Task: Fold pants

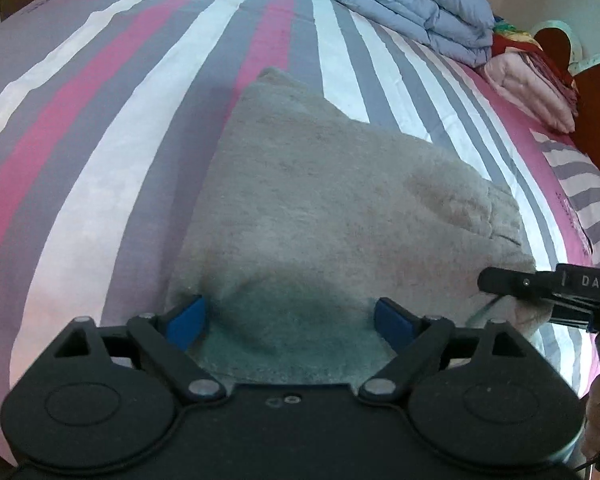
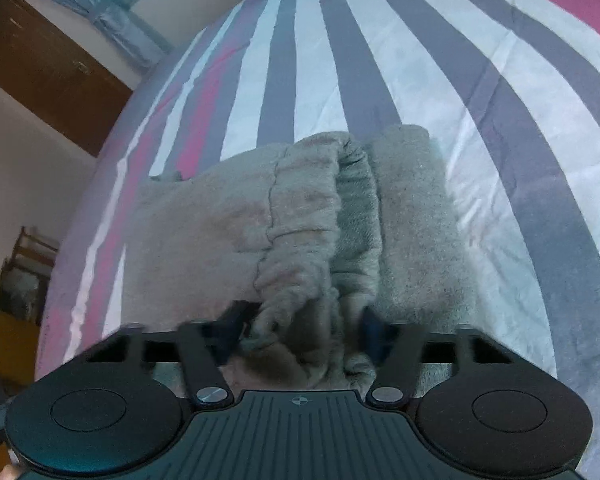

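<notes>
The grey fleece pants (image 1: 320, 208) lie folded into a thick bundle on the striped bedsheet (image 1: 100, 168), filling the centre of the left wrist view and running from its 6 o'clock edge up toward 12 o'clock. The left gripper (image 1: 290, 316) sits low over the near end of the bundle with its jaws spread wide, the blue fingertips (image 1: 190, 316) resting at either side of a shaded patch of cloth without pinching it. At 3 o'clock in that view the right gripper (image 1: 540, 284) reaches in from the side at the bundle's right edge, a hand just showing under it at 4 o'clock. In the right wrist view the gathered elastic waistband (image 2: 300, 248) of the pants runs from centre down to 6 o'clock, and the right gripper's jaws stand part-open on either side of the bunched waistband cloth; motion blur there hides whether the pads press it, so I cannot tell if it is truly gripped. A folded blue-grey quilt (image 1: 412, 8) lies on the bed at 1 o'clock in the left wrist view, with a pink folded blanket (image 1: 528, 88) just beside it at 2 o'clock and a striped pillow (image 1: 580, 192) at 3 o'clock. A brown wardrobe (image 2: 40, 60) stands at 10 o'clock in the right wrist view.
</notes>
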`<state>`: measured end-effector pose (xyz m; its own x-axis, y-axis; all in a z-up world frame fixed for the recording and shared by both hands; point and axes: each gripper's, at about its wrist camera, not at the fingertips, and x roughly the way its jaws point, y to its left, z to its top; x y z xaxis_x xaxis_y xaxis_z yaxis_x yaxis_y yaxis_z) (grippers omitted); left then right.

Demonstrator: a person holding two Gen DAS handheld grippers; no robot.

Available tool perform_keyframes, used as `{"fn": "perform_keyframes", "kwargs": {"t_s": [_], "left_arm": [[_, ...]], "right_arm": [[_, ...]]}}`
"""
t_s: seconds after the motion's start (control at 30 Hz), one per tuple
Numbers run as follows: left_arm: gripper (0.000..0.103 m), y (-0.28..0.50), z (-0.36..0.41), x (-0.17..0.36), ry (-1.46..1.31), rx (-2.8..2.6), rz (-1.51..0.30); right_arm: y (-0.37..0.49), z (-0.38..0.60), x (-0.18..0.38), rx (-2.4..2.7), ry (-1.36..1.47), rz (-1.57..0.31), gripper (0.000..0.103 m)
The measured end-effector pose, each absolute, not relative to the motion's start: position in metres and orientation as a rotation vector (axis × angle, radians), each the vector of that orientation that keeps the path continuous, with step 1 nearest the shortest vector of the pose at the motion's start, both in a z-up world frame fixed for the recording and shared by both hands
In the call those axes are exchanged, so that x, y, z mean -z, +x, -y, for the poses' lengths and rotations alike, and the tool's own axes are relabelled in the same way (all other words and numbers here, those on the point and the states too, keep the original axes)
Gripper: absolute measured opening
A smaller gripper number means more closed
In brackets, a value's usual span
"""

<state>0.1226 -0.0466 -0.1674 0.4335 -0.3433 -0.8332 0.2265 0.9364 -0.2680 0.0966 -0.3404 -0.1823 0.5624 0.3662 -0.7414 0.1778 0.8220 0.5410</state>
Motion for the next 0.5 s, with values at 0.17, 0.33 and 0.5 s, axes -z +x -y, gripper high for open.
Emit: {"fn": "perform_keyframes", "kwargs": {"t_s": [0.17, 0.33, 0.5], "left_arm": [[0.085, 0.125, 0.036, 0.165, -0.193, 0.336, -1.07], [0.082, 0.122, 0.029, 0.157, -0.237, 0.316, -1.015], [0.082, 0.118, 0.037, 0.15, -0.236, 0.347, -1.008]], "right_arm": [[0.094, 0.337, 0.176, -0.14, 0.628, -0.969, 0.033], [0.084, 0.329, 0.145, -0.135, 0.54, -0.825, 0.03], [0.072, 0.325, 0.114, -0.156, 0.416, -0.721, 0.029]]}}
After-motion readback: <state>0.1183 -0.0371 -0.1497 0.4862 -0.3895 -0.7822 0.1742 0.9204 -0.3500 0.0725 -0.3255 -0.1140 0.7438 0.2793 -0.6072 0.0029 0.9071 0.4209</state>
